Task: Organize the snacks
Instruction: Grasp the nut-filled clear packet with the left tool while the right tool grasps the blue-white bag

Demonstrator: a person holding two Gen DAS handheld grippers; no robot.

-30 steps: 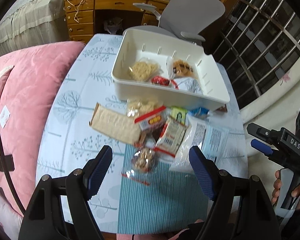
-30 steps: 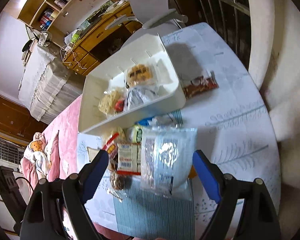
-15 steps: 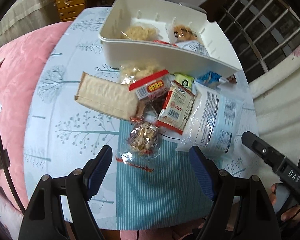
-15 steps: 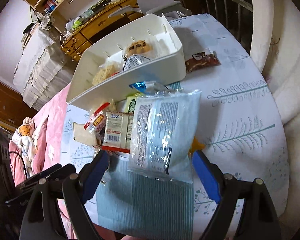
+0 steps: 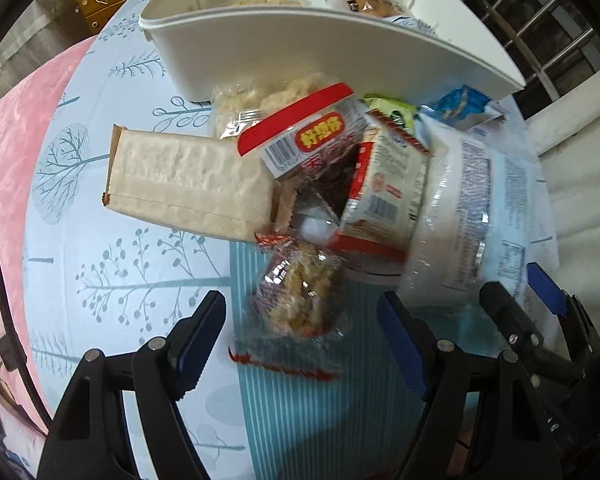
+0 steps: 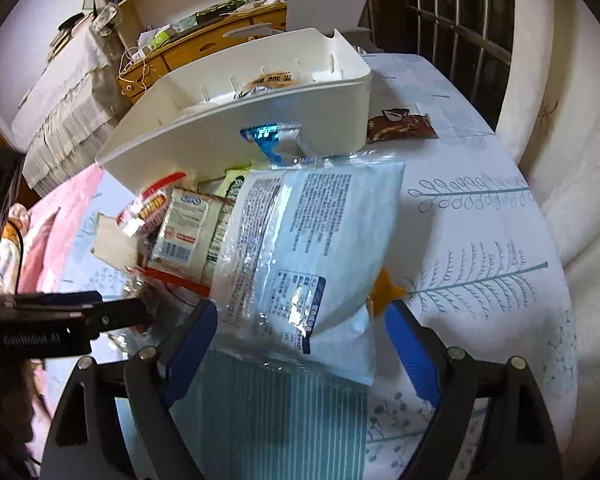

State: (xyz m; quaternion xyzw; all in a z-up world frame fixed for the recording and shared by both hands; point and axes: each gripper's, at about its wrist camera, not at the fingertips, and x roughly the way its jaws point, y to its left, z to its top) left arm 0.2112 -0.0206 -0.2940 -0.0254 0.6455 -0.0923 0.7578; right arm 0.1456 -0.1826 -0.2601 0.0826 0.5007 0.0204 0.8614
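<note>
lowering left gripper (image 5: pixel 300 320), spread wide, astride nut packet (image 5: pixel 298 296); pinch middle, not crinkly edge; right gripper (image 6: pixel 300 328), also spread, straddling big white bag (image 6: pixel 308 248)

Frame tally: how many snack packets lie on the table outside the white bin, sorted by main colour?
Beige packet: 1
Clear packets: 2
Red-trimmed packets: 2
Green packet: 1
Blue packet: 1
White bag: 1
Brown packet: 1
Total: 9 clearly seen; more may be buried in the pile.
</note>
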